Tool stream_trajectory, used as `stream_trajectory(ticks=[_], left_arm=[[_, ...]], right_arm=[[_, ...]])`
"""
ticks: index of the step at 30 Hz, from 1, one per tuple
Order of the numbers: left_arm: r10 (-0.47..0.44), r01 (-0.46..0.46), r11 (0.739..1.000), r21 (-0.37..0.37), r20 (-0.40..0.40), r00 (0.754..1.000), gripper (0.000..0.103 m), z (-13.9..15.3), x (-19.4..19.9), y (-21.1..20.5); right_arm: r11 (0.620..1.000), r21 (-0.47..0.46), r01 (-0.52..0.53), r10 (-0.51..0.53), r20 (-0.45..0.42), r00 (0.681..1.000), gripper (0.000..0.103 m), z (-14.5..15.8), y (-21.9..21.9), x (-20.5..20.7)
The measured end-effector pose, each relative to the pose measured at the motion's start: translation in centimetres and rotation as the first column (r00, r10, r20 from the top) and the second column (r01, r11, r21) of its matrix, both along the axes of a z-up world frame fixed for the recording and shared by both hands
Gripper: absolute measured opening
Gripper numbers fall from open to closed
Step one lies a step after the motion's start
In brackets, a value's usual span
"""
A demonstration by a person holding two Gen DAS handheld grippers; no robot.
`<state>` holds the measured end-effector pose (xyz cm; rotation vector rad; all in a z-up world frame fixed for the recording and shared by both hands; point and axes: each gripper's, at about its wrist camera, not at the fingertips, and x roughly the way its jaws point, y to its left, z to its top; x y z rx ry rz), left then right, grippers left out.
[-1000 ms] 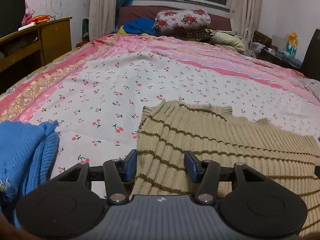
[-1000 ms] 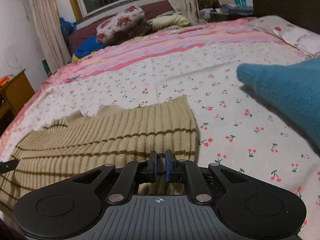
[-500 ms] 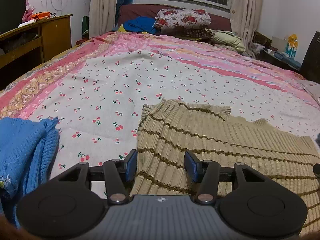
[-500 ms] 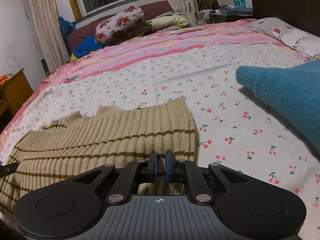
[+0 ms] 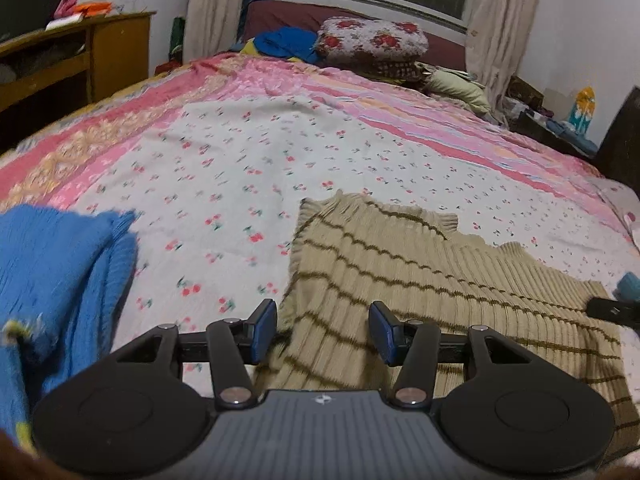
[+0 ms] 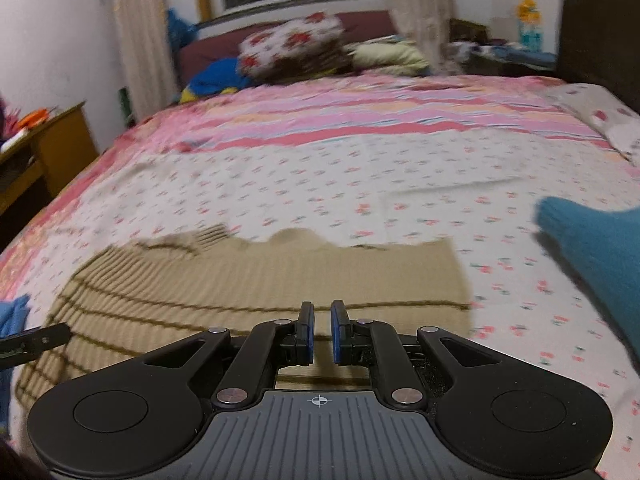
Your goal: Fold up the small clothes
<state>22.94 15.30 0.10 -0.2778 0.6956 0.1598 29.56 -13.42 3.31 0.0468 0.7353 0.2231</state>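
1. Bedding fills both views: a bed [image 5: 280, 152] covered by a cherry-print sheet with a pink striped quilt behind it, pillows heaped at the far end.
2. Spread across the near part of the bed is a beige ribbed sweater [image 5: 440, 280] with thin brown stripes; it is laid nearly flat, and no fold can be made out in it, so the folding is judged to be at its start.
3. Two other knits are seen at the edges: a blue sweater [image 5: 52, 272] bunched at the left, and a teal garment [image 6: 592, 248] at the right, both unfolded as far as can be told.
4. The left tool [image 5: 322, 330] is held wide open over the sweater's left edge, nothing between its fingers.
5. The right tool [image 6: 322, 330] is nearly closed, a narrow gap left; whether the sweater's hem is pinched cannot be told.
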Motion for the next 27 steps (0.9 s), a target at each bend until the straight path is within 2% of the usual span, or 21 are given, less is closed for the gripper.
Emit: stream_trajectory(ticks=[4, 11, 15, 22, 27], left_arm=[[0.02, -0.021, 0.999, -0.049, -0.015, 1.0, 0.056, -0.4, -1.5, 0.7], [0.043, -0.047, 0.99, -0.135, -0.035, 0.998, 0.056, -1.2, -2.8, 2.0], [0.06, -0.067, 0.982, -0.176, -0.048, 0.997, 0.056, -1.7, -3.5, 2.6], [0.059, -0.067, 0.977, -0.201, -0.041, 0.997, 0.056, -2.0, -3.9, 2.8], [0.043, -0.052, 0.974, -0.222, -0.046, 0.998, 0.057, -2.2, -3.9, 2.9]], right_arm=[[0.993, 0.011, -0.117, 0.117, -0.001, 0.993, 0.012, 1.2, 4.1, 1.3], [0.954, -0.011, -0.3, 0.299, -0.044, 0.953, 0.013, 1.6, 12.7, 3.6], [0.938, 0.019, -0.346, 0.346, -0.116, 0.931, 0.023, 0.8, 16.2, 4.9], [0.931, 0.022, -0.364, 0.36, -0.211, 0.909, 0.025, -0.9, 21.1, 7.2], [0.918, 0.001, -0.396, 0.385, -0.24, 0.891, 0.045, -1.2, 23.4, 7.9]])
